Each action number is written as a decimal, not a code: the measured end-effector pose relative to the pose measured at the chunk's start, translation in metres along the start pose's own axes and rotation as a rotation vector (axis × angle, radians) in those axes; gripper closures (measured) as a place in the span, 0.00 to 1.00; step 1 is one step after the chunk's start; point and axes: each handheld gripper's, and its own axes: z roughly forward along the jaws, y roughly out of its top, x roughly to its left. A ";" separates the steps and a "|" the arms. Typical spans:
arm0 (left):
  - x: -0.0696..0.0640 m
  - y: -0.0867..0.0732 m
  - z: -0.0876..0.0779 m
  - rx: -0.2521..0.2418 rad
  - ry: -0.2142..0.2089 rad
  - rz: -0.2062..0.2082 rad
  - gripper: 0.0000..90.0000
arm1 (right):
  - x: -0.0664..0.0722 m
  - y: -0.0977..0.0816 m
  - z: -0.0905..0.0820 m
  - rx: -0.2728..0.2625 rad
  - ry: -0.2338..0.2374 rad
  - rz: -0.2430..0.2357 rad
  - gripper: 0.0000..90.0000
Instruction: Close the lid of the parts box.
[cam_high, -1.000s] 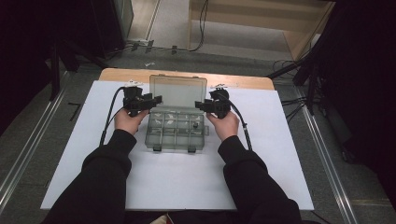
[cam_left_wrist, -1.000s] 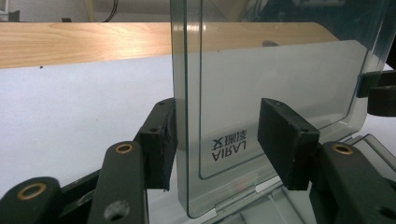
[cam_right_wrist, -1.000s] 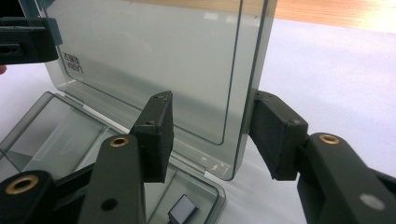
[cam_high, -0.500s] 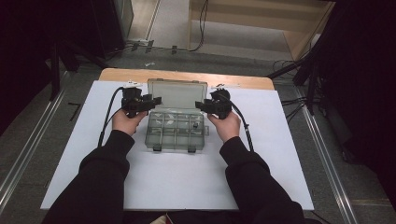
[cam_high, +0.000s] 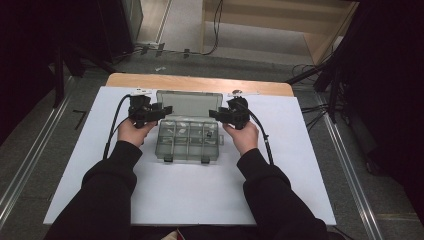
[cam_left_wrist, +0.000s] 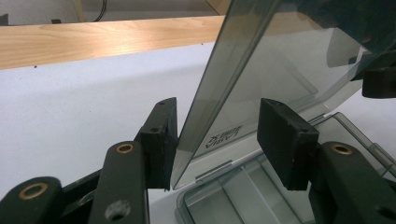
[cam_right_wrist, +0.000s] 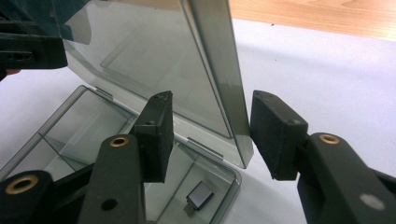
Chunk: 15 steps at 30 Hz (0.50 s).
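A smoky clear plastic compartment box lies on the white sheet with its lid raised almost upright. My left gripper is at the lid's left side edge and my right gripper at its right side edge. In the left gripper view the lid's edge stands between the jaws, close to the left pad and well apart from the right pad. In the right gripper view the lid's edge stands between the jaws, against the right pad with a wide gap to the left pad. Both grippers are open.
A small dark part lies in a corner compartment of the box. The white sheet covers the table, whose wooden far edge shows behind the box. Cables trail from both grippers along the person's forearms.
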 end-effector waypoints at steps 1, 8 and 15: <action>0.000 0.000 -0.001 0.001 0.001 0.005 0.54 | 0.000 0.000 0.000 0.001 0.002 -0.003 0.54; -0.003 -0.002 -0.003 0.002 0.001 0.017 0.52 | 0.001 -0.001 -0.002 -0.003 0.007 -0.012 0.53; -0.004 -0.004 -0.005 0.002 -0.006 0.029 0.50 | 0.004 -0.004 -0.003 -0.003 -0.002 -0.043 0.53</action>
